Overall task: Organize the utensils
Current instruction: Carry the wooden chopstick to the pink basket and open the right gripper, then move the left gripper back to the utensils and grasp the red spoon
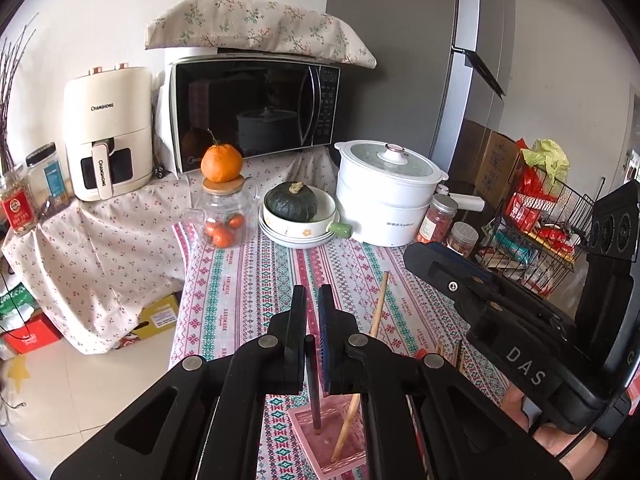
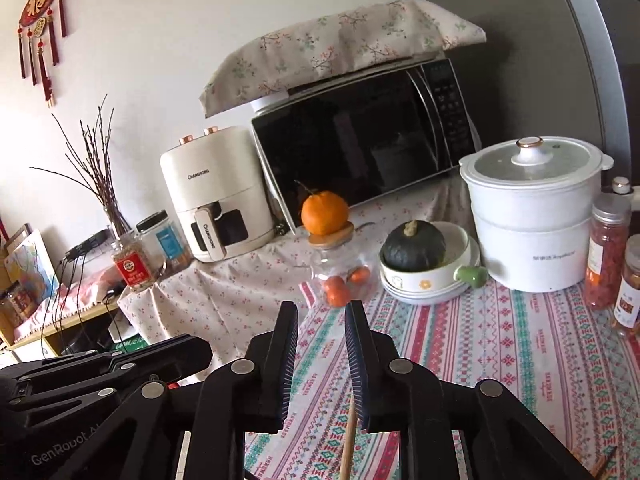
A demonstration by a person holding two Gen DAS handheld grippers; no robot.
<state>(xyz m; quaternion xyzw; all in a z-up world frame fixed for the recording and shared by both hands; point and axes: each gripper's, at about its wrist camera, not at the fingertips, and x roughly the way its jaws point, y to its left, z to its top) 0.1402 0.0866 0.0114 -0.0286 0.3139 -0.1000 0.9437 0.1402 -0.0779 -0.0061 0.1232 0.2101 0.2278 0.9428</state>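
Patterned counter (image 1: 248, 280): left claw (image 1: 312, 300) grips a dark utensil (image 1: 314, 392) above a pink holder (image 1: 320, 440); right claw (image 2: 322, 312) stands narrowly parted around a chopstick (image 2: 349, 440).

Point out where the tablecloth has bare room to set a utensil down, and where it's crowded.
Bare: the striped tablecloth in front of the stacked bowls and white pot, running toward the right gripper. Crowded: the back row from glass jar to spice jars, and the near edge around the pink holder, where both grippers work.
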